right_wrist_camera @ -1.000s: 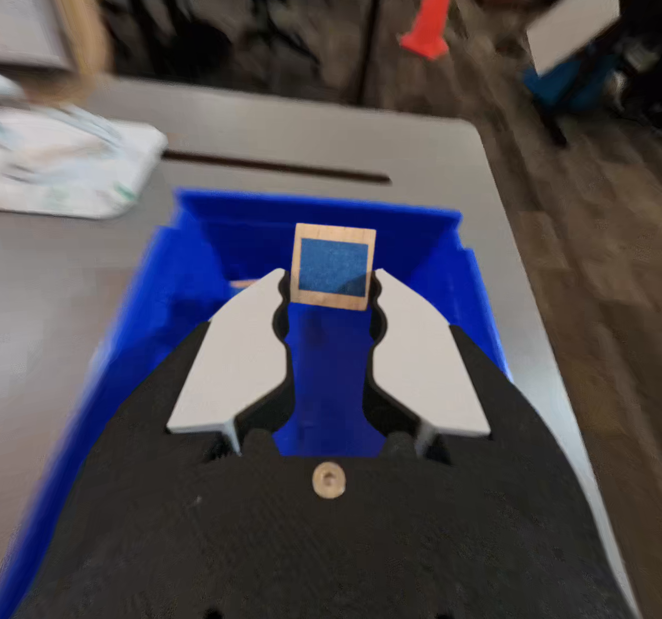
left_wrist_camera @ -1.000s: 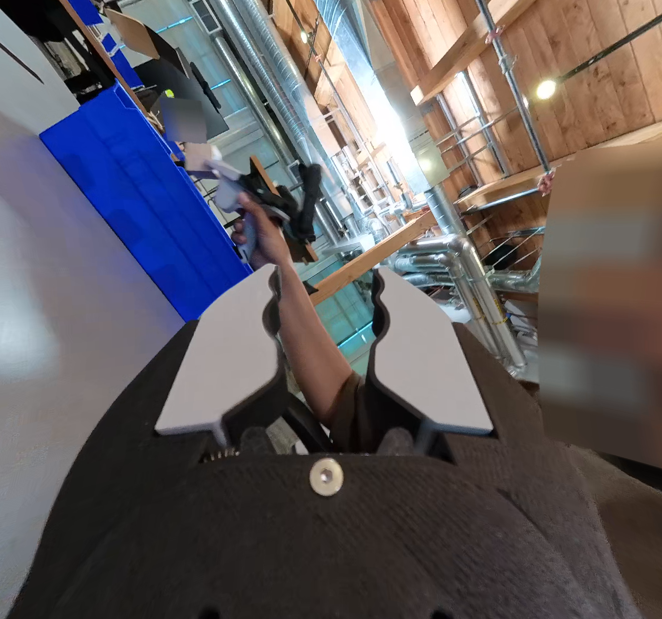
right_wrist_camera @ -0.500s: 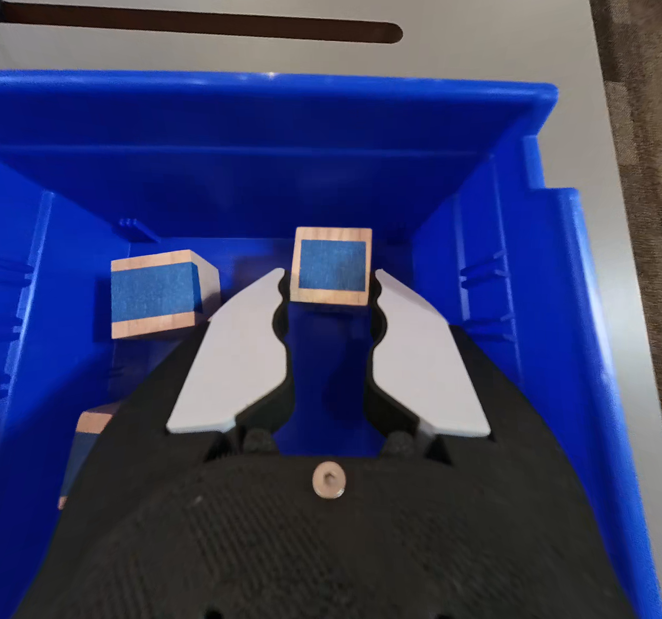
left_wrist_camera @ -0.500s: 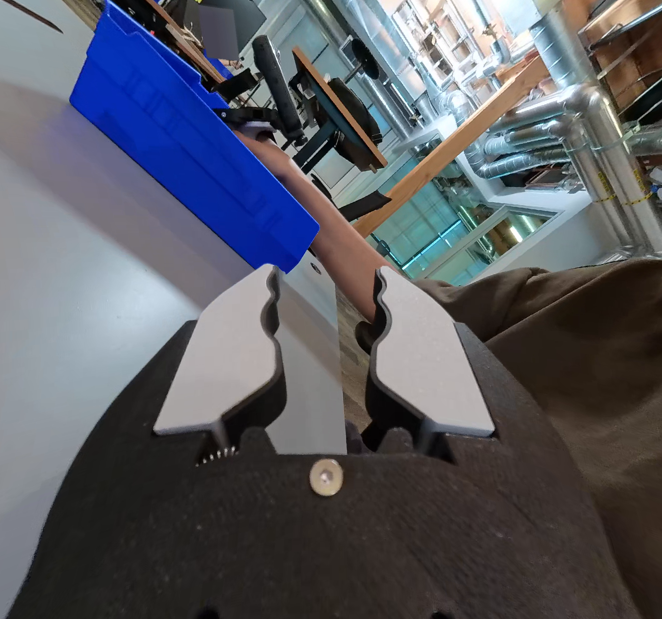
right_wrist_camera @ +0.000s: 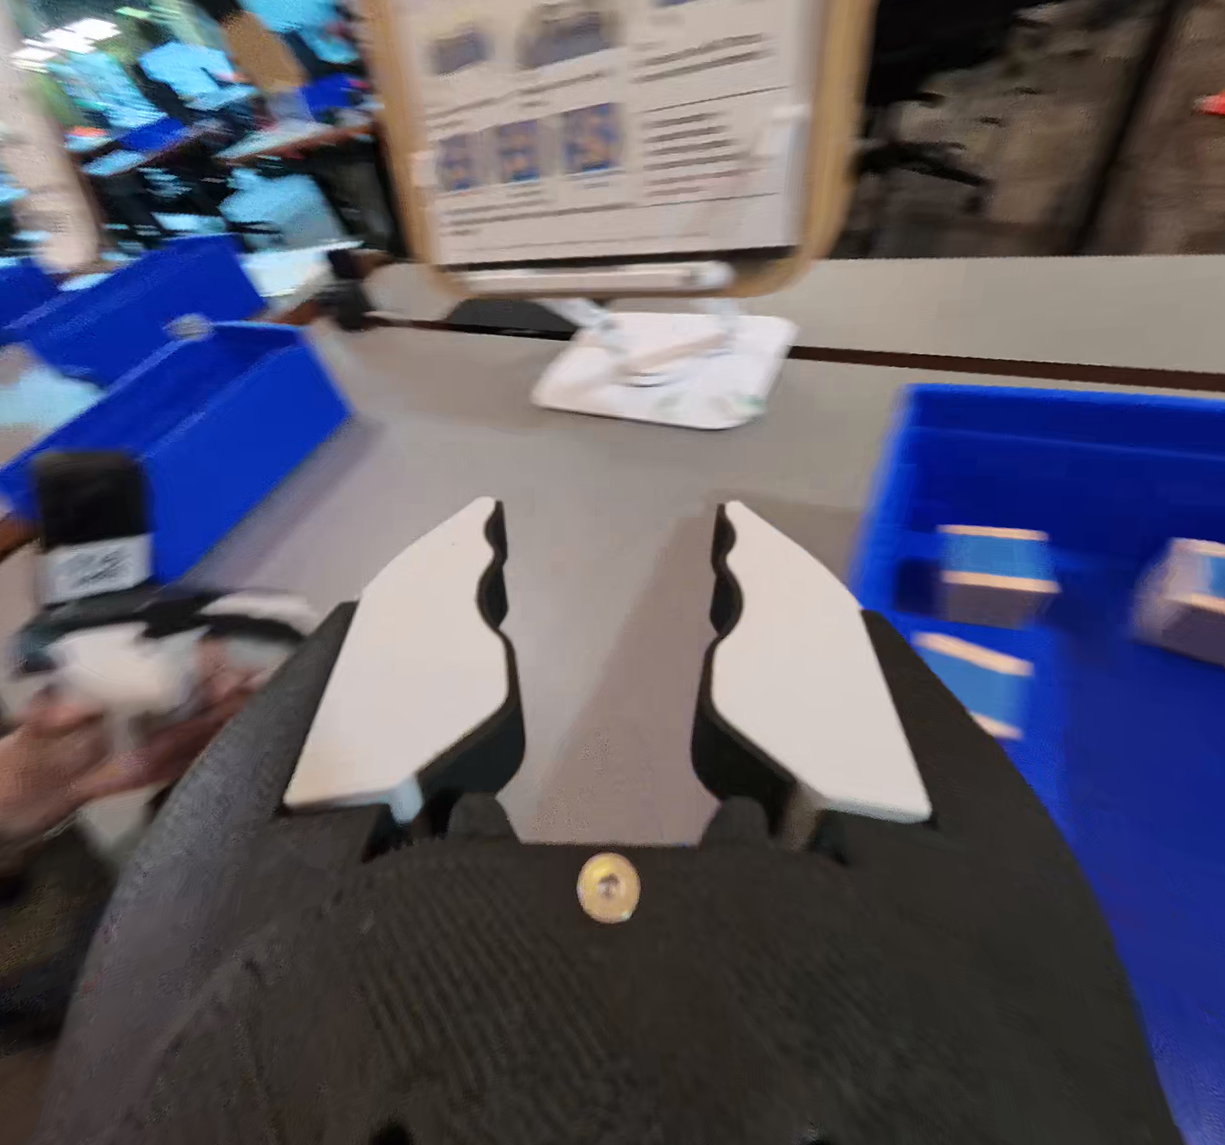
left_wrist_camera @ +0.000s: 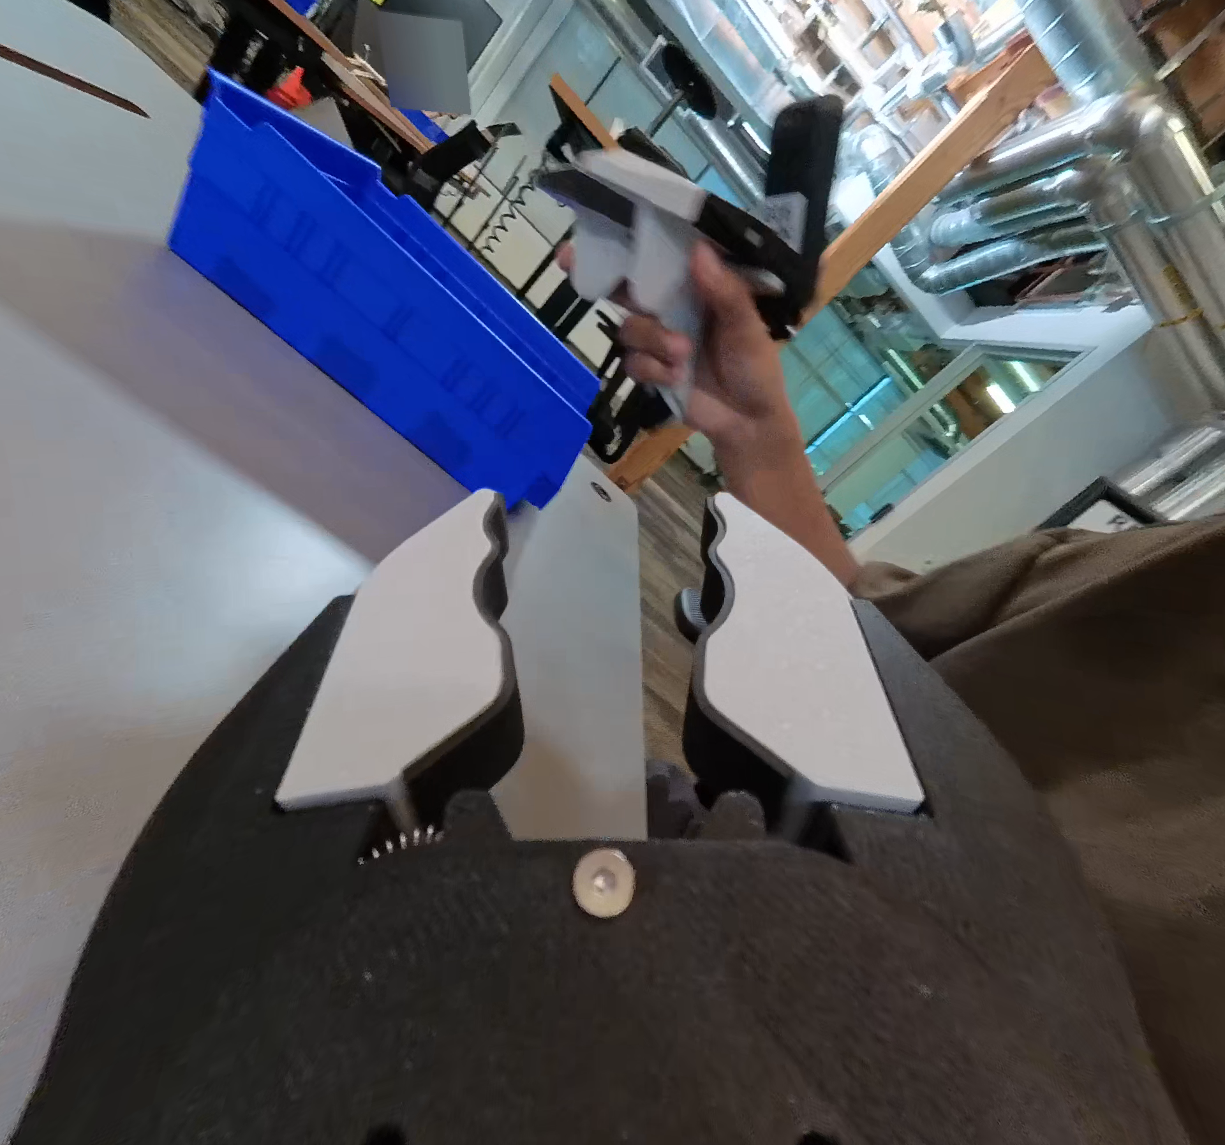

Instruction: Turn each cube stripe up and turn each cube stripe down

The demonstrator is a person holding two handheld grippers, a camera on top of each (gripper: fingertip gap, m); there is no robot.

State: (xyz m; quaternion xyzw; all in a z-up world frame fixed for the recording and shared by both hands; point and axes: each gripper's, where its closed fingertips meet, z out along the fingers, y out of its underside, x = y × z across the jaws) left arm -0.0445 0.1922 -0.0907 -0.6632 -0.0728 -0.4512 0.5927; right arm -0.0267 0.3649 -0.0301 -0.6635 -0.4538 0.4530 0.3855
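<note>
A blue bin (right_wrist_camera: 941, 450) stands on the grey table (right_wrist_camera: 596, 450) to the right of my right gripper (right_wrist_camera: 608, 517). It holds wooden cubes with blue stripes, blurred: one (right_wrist_camera: 994, 573) in the middle, one (right_wrist_camera: 1186, 603) at the right edge, and a third (right_wrist_camera: 974, 666) nearer. My right gripper is open and empty over the bare table, left of the bin. My left gripper (left_wrist_camera: 604, 510) is open and empty, low over the table's near edge. In the left wrist view the bin (left_wrist_camera: 371, 318) shows from outside and the cubes are hidden.
A second blue bin (right_wrist_camera: 199, 424) stands at the table's left. A framed board (right_wrist_camera: 596, 99) on a white base (right_wrist_camera: 663, 377) stands at the back. A hand holds the left gripper's body (right_wrist_camera: 99, 583) at the left. The right gripper's handle (left_wrist_camera: 636, 232) is raised beside the bin.
My right gripper was shut on a cube inside the bin. It has let the cube go, opened, and swung left out of the bin. The left gripper has shifted only slightly.
</note>
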